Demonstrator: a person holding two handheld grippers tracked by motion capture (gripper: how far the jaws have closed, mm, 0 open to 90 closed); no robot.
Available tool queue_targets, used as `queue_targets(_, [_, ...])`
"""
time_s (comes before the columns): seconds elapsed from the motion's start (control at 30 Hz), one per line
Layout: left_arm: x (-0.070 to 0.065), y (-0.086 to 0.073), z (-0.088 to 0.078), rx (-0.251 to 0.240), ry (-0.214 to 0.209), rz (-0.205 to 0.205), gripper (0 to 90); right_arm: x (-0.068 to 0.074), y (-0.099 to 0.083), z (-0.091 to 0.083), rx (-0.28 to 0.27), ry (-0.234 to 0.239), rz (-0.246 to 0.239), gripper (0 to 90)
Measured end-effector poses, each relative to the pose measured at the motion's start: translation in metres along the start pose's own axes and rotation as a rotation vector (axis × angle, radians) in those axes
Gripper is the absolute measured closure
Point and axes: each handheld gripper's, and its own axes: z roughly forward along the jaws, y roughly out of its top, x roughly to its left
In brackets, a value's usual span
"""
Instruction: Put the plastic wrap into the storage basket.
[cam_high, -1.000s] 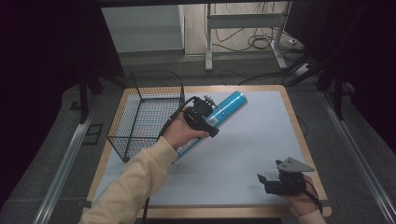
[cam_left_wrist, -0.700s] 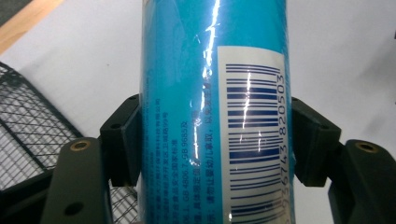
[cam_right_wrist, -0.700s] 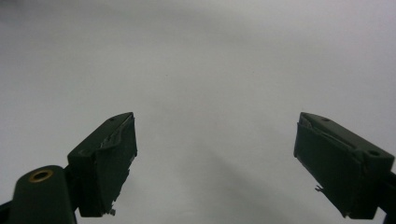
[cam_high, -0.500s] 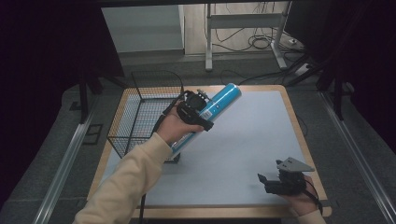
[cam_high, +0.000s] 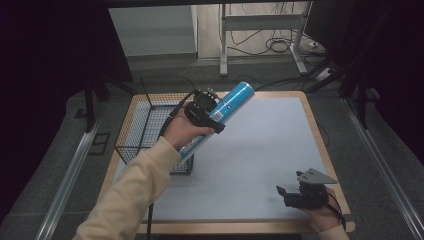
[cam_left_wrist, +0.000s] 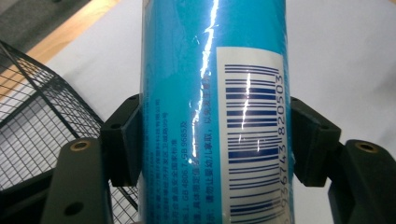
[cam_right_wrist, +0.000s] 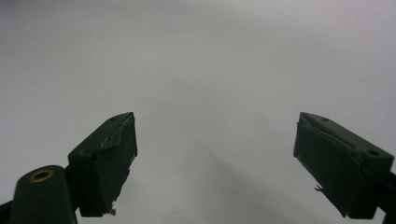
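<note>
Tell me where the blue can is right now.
In the high view the blue can is clamped in the left hand-held gripper, tilted, off the table at its left-centre, right beside the black wire basket.

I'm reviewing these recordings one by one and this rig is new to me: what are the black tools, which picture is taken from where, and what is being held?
There is no robot: a person holds a hand-operated two-jaw gripper in each hand. The high view looks down on a table with a pale surface. A black wire basket stands at its left side. The other two pictures come from cameras riding on the grippers, looking along their jaws. The left gripper is clamped around a blue can, lifted and tilted beside the basket; its own view shows the can's barcode between the jaws. The right gripper rests near the table's front right corner, jaws apart, holding nothing.
</note>
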Motion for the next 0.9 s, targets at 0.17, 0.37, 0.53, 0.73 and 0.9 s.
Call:
queue_targets(0.17, [0.004,0.002,-0.002,-0.001,-0.001,-0.015,31.6,0.001,0.000,0.000,0.004,0.003,-0.001,13.5])
queue_targets(0.37, [0.004,0.005,-0.004,0.005,-0.004,-0.013,31.6,0.001,0.000,0.001,0.002,0.001,0.000,13.5])
queue_targets(0.53, [0.001,0.008,-0.008,0.000,-0.004,-0.007,31.6,0.001,0.000,0.001,0.002,0.001,-0.001,13.5])
queue_targets(0.73, [0.001,0.017,-0.014,0.003,0.001,0.002,31.6,0.001,0.000,0.000,0.002,0.001,0.001,13.5])
queue_targets(0.9, [0.006,0.025,-0.023,-0.003,0.013,-0.001,31.6,0.000,-0.001,0.001,0.005,0.001,0.000,13.5])
